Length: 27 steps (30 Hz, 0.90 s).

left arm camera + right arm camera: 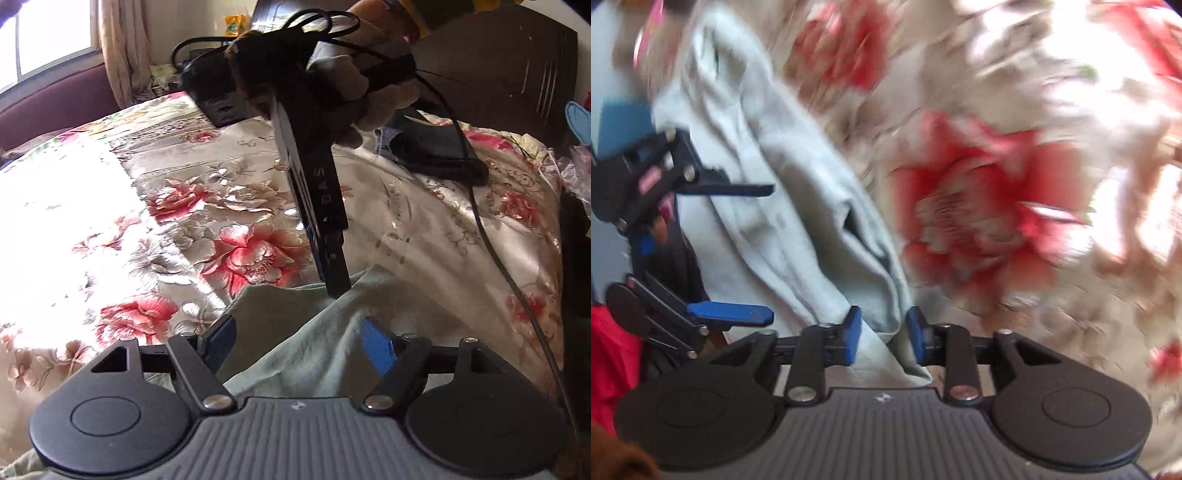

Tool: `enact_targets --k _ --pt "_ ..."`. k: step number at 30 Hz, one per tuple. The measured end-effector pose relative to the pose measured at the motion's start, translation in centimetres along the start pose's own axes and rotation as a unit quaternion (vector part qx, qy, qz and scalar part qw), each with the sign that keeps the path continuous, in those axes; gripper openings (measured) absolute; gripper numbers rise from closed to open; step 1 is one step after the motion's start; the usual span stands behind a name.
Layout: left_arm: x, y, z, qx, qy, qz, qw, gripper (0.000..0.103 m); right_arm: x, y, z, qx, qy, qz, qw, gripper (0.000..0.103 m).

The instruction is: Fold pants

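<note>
While the pale green pants lie bunched on the bed's floral cover, near its edge, the right tool has an edge fold between its blue pads; a gap shows, so I can't tell if it's clamped. Left tool is released, pads spread over the fabric. Right view is blurred. A black device sits at the far edge, below the dark headboard.
</note>
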<state>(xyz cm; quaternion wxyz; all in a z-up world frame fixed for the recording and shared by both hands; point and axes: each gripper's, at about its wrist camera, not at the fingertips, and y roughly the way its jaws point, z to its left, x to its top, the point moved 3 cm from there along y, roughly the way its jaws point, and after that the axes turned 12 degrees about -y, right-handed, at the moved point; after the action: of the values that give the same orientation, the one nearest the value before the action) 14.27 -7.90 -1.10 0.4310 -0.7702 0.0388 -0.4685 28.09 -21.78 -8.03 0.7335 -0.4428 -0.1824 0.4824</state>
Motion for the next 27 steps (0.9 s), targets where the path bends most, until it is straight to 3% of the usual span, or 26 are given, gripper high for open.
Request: enact_targets --k 4,6,8,10,12,14,16,18,22,27 --pt "-0.4 1.4 -2.4 0.003 0.052 -0.002 0.9986 0.088 1.3 1.8 1.6 -0.028 -0.046 0.086 0.995 0.033" --pt "-1.2 1.4 -3.4 0.012 0.075 -0.01 0.9971 0.088 1.1 2.4 2.5 -0.074 -0.092 0.156 0.981 0.034" --pt "-1.7 1.3 -4.1 0.02 0.096 -0.02 0.995 0.088 0.5 2.3 2.6 -0.124 -0.114 0.191 0.967 0.036" --pt "-2.1 1.1 -4.6 0.025 0.122 -0.029 0.9917 0.088 0.4 0.8 2.0 -0.102 -0.066 0.156 0.98 0.037" --pt "-2.2 0.5 -4.5 0.009 0.134 -0.032 0.9904 0.088 0.1 -1.9 1.5 -0.023 -0.024 0.074 0.997 0.036" --pt "-1.8 0.0 -3.7 -0.024 0.127 -0.022 0.9914 0.088 -0.2 -3.5 2.4 0.006 -0.049 0.013 0.999 0.037" --pt "-0.9 -0.1 -2.0 -0.057 0.106 -0.003 0.9927 0.088 0.1 -3.6 4.4 0.005 -0.106 -0.016 0.994 0.037" --pt "0.0 0.0 -0.2 -0.073 0.078 0.015 0.9942 0.088 0.2 -2.9 5.6 0.014 -0.153 -0.013 0.988 0.037" --pt "0.7 0.4 2.2 -0.098 0.031 0.056 0.9931 0.087 1.3 1.0 7.7 0.009 -0.262 0.051 0.964 0.037" --pt "-1.5 2.0 2.0 -0.091 0.036 0.095 0.9906 0.087 3.3 4.4 10.3 0.054 -0.358 0.101 0.927 0.037"
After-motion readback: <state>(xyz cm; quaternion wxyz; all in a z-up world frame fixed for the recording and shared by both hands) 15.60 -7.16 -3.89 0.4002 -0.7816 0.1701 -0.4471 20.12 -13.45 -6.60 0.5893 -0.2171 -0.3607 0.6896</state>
